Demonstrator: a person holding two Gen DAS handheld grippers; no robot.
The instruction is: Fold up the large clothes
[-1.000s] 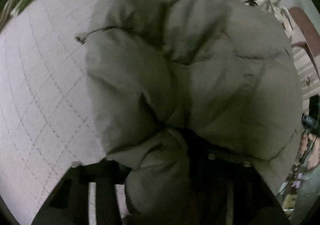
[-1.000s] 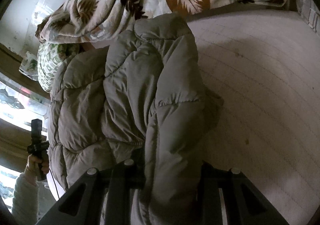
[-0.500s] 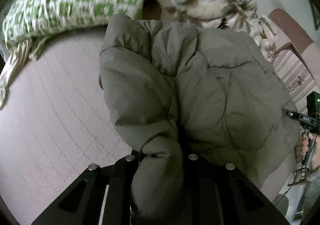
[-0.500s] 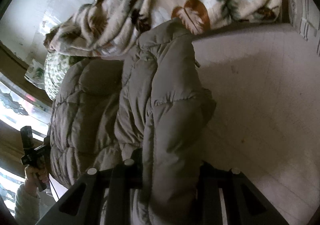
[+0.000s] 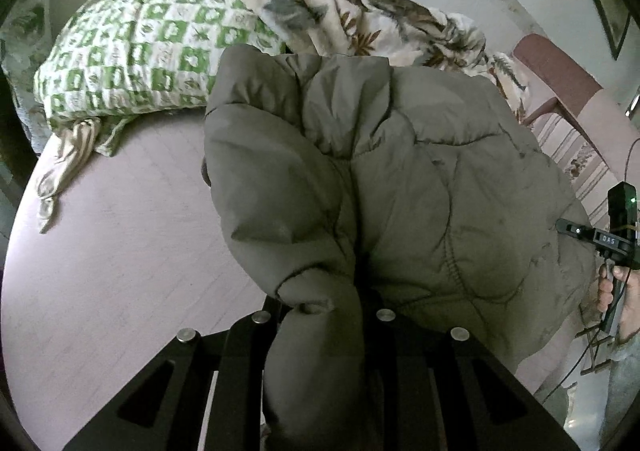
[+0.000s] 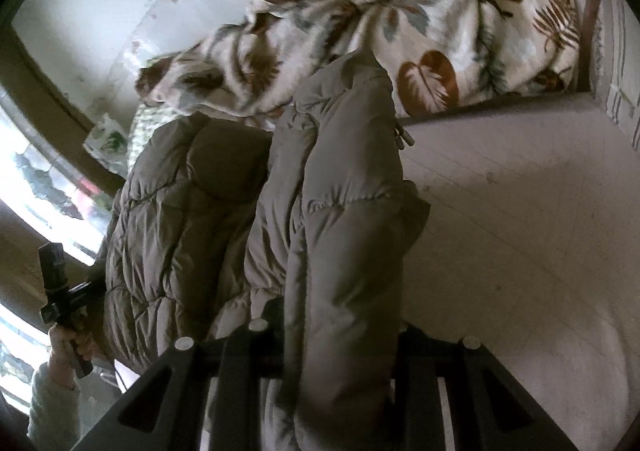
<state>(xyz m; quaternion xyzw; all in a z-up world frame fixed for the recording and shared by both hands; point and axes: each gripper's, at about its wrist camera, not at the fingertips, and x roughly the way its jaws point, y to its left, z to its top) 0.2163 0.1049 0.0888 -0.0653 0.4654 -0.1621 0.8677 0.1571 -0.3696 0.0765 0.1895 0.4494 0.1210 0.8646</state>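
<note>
Above the pale mattress (image 5: 120,271), the left gripper (image 5: 320,315) and right gripper (image 6: 336,335) each pinch a bunched fold of the grey puffer jacket (image 5: 400,179).

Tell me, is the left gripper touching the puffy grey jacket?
Touching. The left wrist view shows the left gripper shut on a fold of the puffy grey jacket, which bulges out between its fingers.

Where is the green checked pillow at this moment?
In the left wrist view, the green checked pillow lies at the upper left on the bed, left of the grey puffer jacket and beside the leaf-print blanket.
</note>
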